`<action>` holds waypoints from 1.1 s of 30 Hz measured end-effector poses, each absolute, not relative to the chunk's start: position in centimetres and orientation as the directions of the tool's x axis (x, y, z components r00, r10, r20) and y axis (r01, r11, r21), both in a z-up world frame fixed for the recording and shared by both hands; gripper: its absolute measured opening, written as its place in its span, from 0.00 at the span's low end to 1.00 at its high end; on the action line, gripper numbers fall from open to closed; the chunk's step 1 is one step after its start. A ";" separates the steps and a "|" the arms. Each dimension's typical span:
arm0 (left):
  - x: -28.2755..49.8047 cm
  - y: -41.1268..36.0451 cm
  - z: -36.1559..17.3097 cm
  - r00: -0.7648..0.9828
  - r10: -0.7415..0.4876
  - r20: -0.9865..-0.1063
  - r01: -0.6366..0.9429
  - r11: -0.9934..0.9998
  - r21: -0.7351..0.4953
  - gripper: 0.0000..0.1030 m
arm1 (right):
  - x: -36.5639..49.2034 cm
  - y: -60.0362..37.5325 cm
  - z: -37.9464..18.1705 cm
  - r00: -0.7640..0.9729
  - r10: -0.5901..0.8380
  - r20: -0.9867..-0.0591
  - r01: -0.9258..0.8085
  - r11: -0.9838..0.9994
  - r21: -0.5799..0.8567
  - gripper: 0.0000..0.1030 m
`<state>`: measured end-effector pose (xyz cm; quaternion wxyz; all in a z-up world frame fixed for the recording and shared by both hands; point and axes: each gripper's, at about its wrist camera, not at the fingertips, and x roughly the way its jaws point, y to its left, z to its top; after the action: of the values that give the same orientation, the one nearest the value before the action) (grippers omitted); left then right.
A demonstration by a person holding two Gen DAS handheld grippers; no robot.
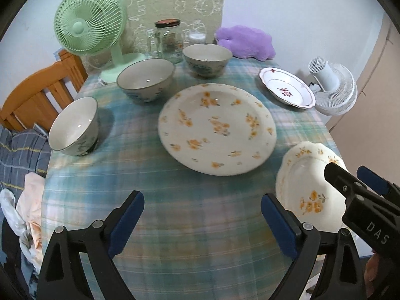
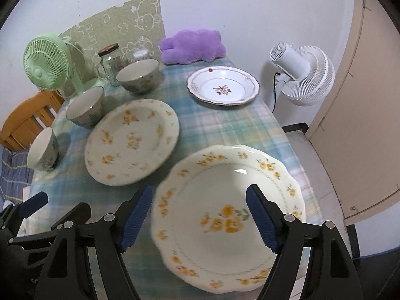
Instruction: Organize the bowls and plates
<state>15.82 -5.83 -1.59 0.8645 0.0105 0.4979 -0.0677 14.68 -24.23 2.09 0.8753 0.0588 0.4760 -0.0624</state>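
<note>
Three grey-rimmed bowls (image 1: 75, 127) (image 1: 146, 78) (image 1: 207, 58) stand along the left and back of the plaid-covered table. A large round plate with yellow flowers (image 1: 217, 127) lies in the middle. At the back right sits a scalloped plate with a red motif (image 1: 287, 87). A scalloped yellow-flower plate (image 2: 225, 215) lies near the front right edge. My right gripper (image 2: 200, 189) hovers open above that plate, not touching it. My left gripper (image 1: 202, 198) is open over bare cloth in front of the round plate.
A green fan (image 1: 90, 20), a glass jar (image 1: 168, 40) and a purple plush (image 1: 245, 41) line the back of the table. A white fan (image 2: 300, 75) stands off the right side. On the left are a wooden chair (image 1: 37, 90) and piled cloth.
</note>
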 end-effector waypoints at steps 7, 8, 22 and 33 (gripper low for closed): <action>18.3 -4.2 -1.2 0.506 -0.099 -0.857 0.076 0.995 -0.069 0.93 | 17.2 -22.4 2.5 0.550 -0.051 -0.834 0.147 0.989 0.036 0.78; 18.8 -4.1 -1.2 0.508 -0.098 -0.856 0.069 0.995 -0.073 0.93 | 17.7 -22.3 2.5 0.552 -0.051 -0.832 0.147 0.988 0.037 0.78; 26.2 -4.7 -4.7 0.485 -0.024 -0.874 0.006 1.000 -0.024 0.93 | 26.2 -22.8 -0.7 0.541 0.007 -0.841 0.087 0.994 0.064 0.78; 29.9 -5.2 -8.5 0.432 0.010 -0.902 -0.045 0.999 -0.010 0.89 | 31.1 -22.8 -5.0 0.485 0.042 -0.874 0.049 0.996 0.075 0.78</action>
<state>29.85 -5.17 -8.46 0.8459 -0.0161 0.5329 0.0163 31.12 -22.77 -5.03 0.8604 0.0450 0.5076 -0.0019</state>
